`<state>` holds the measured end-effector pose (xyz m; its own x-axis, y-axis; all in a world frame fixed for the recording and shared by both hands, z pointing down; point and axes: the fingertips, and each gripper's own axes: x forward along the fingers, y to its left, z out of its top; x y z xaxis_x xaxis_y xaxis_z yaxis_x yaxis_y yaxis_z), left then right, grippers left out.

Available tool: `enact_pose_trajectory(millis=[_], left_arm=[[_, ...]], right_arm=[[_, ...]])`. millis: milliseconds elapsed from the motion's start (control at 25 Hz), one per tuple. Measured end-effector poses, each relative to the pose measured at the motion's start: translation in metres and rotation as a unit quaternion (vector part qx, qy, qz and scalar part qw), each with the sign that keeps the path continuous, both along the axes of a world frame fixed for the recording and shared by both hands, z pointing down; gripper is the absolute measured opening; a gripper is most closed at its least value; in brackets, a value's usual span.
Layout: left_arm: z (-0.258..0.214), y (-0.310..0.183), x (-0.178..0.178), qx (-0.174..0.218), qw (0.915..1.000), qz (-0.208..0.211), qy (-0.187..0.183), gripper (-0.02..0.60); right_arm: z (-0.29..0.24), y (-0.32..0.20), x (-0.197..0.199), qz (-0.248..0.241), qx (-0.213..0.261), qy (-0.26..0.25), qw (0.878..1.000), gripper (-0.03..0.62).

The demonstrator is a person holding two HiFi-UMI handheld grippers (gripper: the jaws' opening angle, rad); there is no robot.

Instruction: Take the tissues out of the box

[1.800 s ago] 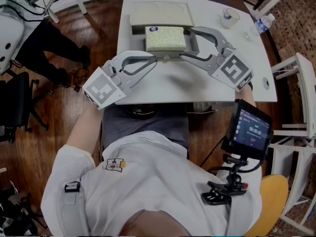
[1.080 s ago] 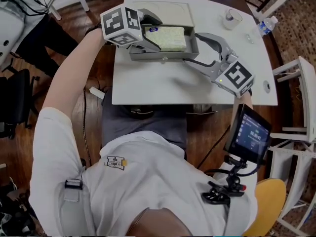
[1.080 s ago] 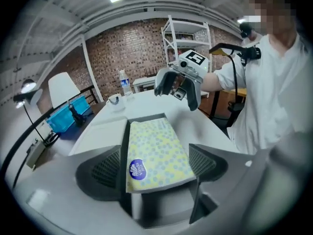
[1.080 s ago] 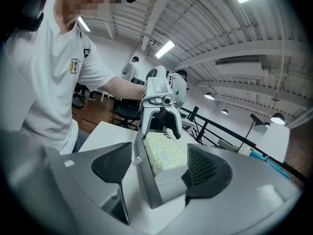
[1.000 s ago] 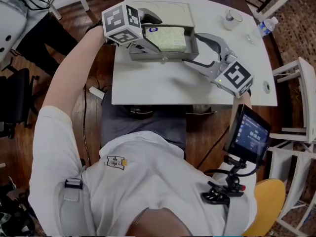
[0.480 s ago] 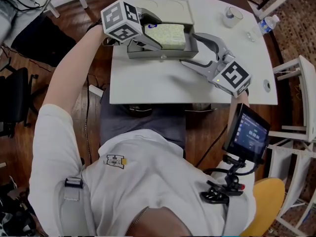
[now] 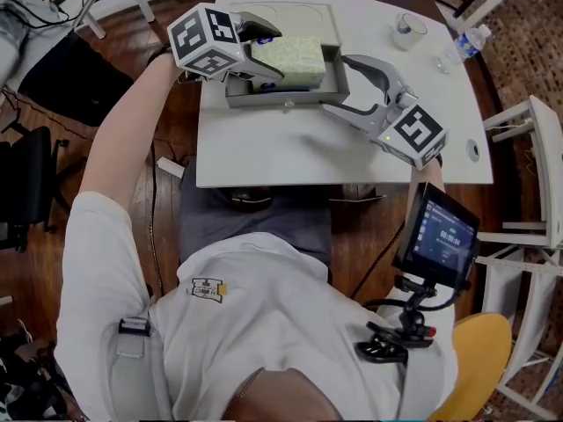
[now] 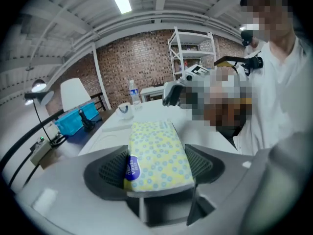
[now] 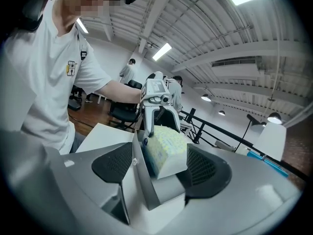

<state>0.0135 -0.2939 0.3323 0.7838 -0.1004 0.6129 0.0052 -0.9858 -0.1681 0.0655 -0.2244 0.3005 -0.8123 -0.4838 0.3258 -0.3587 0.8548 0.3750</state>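
The tissues [image 7: 297, 57] tilt up from the box [image 7: 280, 98] near the desk's [image 7: 290, 152] far edge, no longer flat. Our left tool [image 7: 274, 53] has just closed onto them, while our right tool [image 7: 336, 82] clamps the box's end, so we judge extraction begun.

A: Where does the box [image 7: 273, 98] sit?
B: On the table [image 7: 290, 148], toward its far left part. The lid [image 7: 286, 14] lies flat just behind it, and the tissue pack [image 7: 299, 55] lies in the box.
A: And on the right?
B: A cup [image 7: 407, 30] stands near the far right corner, with a bottle [image 7: 471, 40] at the right edge beside it. A chair [image 7: 528, 174] stands right of the table, and a screen [image 7: 437, 236] sits before the near right corner.
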Motion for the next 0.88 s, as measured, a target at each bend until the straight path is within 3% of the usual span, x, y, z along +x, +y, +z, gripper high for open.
enact_pose_trajectory(millis=[160, 320, 520, 680, 880], left_arm=[[-0.045, 0.016, -0.01, 0.041, 0.9985, 0.006, 0.035, 0.368], [-0.064, 0.072, -0.023, 0.06, 0.9963, 0.032, 0.052, 0.368], [-0.021, 0.127, -0.043, 0.023, 0.9992, 0.027, 0.02, 0.368], [0.022, 0.126, -0.039, -0.017, 0.9998, 0.011, -0.005, 0.368], [0.033, 0.119, -0.03, -0.05, 0.9984, 0.006, 0.027, 0.372]], right_arm=[[-0.014, 0.001, 0.003, 0.009, 0.014, -0.012, 1.0, 0.328], [-0.02, 0.012, 0.003, 0.01, 0.022, -0.019, 1.0, 0.322], [-0.005, 0.024, 0.006, 0.013, 0.009, -0.02, 1.0, 0.321], [0.015, 0.029, 0.005, 0.014, -0.013, -0.031, 0.999, 0.322], [0.03, 0.035, -0.004, 0.009, -0.036, -0.041, 0.998, 0.321]])
